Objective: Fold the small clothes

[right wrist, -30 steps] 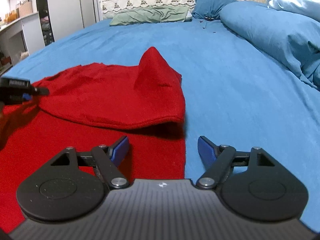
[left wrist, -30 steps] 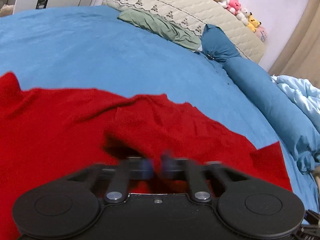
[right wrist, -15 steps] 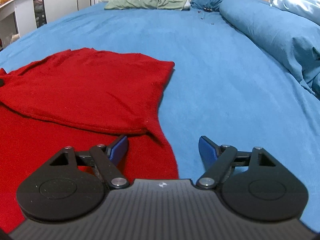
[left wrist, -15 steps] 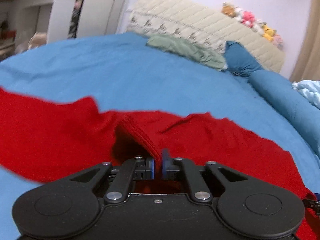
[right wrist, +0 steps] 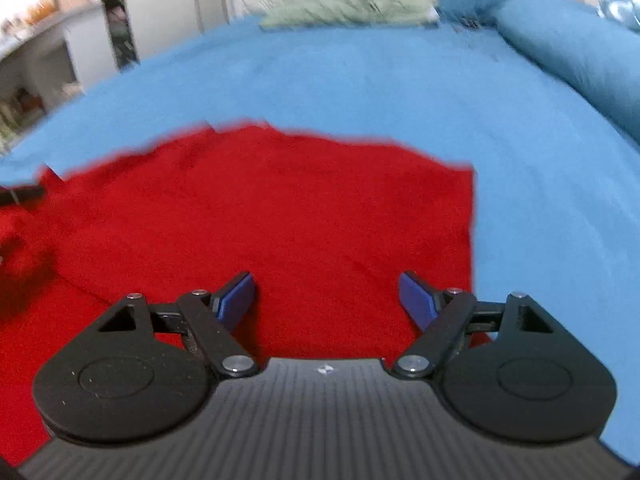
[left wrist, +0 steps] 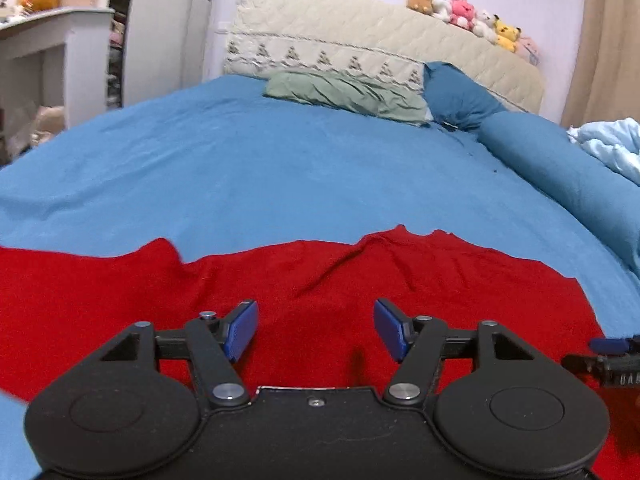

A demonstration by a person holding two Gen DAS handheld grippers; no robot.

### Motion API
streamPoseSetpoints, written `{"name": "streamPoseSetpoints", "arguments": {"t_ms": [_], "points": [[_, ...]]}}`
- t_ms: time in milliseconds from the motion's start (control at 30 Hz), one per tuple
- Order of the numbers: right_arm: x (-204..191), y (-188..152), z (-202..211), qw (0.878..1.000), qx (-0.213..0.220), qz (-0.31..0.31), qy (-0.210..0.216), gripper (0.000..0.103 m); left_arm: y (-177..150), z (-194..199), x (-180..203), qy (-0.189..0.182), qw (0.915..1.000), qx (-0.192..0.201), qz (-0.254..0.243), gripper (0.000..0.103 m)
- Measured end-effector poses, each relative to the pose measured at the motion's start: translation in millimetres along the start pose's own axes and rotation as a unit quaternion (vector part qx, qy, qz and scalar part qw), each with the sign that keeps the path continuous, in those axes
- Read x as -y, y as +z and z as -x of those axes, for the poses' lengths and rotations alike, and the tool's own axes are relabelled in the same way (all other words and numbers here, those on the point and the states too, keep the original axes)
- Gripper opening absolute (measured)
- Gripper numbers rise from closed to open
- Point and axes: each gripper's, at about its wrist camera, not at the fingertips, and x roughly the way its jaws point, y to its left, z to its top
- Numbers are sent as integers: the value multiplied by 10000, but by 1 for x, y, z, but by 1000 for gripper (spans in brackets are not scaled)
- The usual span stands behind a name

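A red garment point(left wrist: 320, 280) lies spread and folded over on the blue bedsheet point(left wrist: 280, 168); it also shows in the right wrist view point(right wrist: 280, 220). My left gripper point(left wrist: 314, 330) is open and empty, just above the red cloth. My right gripper point(right wrist: 328, 300) is open and empty over the garment's right part, near its right edge. The tip of the right gripper point(left wrist: 608, 354) shows at the right edge of the left wrist view. The left gripper's tip point(right wrist: 22, 194) shows at the left edge of the right wrist view.
A green pillow point(left wrist: 344, 92) and a dark blue pillow point(left wrist: 456, 96) lie at the headboard point(left wrist: 360, 52). A long blue bolster point(left wrist: 560, 172) and a light blue duvet point(left wrist: 612, 144) lie to the right. White furniture point(left wrist: 52, 60) stands to the left of the bed.
My left gripper has opened and let go of the red cloth, which now lies flat. The right gripper has moved left, over the garment; it stays open.
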Motion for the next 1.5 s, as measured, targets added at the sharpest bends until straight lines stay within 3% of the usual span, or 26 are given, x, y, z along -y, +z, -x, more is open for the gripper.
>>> {"name": "streamPoseSetpoints", "arguments": {"t_ms": [100, 300, 333, 367, 467, 533, 667, 733, 867, 933, 1033, 1133, 1300, 1500], "points": [[15, -9, 8, 9999, 58, -38, 73, 95, -3, -29, -9, -80, 9970, -756, -154, 71], [8, -1, 21, 9999, 37, 133, -10, 96, -4, -16, -2, -77, 9982, -393, -454, 75], [3, 3, 23, 9997, 166, 159, 113, 96, -3, -12, -1, -147, 9985, -288, -435, 78], [-1, 9, 23, 9992, 295, 198, 209, 96, -2, -11, 0, -172, 9987, -258, -410, 87], [-7, 29, 7, 9990, 361, 199, 193, 96, -4, -19, -1, -161, 9984, -448, -310, 89], [-4, 40, -14, 9995, 305, 19, 88, 96, -6, -24, -1, -158, 9981, -562, -221, 89], [21, 49, -51, 9958, 57, -691, -593, 96, -8, -23, 1, -133, 9979, -539, -330, 89], [30, 49, -53, 9941, 152, -955, -497, 96, -7, -21, 2, -110, 9979, -560, -308, 89], [21, 55, -34, 9950, 134, -879, -451, 97, 5, 2, -1, -100, 9994, -337, -77, 89], [9, 56, -5, 9968, 330, -652, -308, 97, 14, 25, -4, -55, 9999, -131, -6, 89], [-16, 60, 40, 9964, 516, -450, -498, 97, 28, 63, -13, 29, 9998, 84, 162, 90], [-43, 63, 81, 9970, 657, -295, -270, 103, 37, 101, -32, 134, 9989, 260, 362, 101], [-95, 61, 127, 9975, 685, 45, 166, 103, 38, 146, -87, 571, 9943, 532, 732, 103], [-147, 51, 129, 9969, 446, 9, 648, 103, 24, 160, -188, 1347, 9746, 559, 1699, 103]]}}
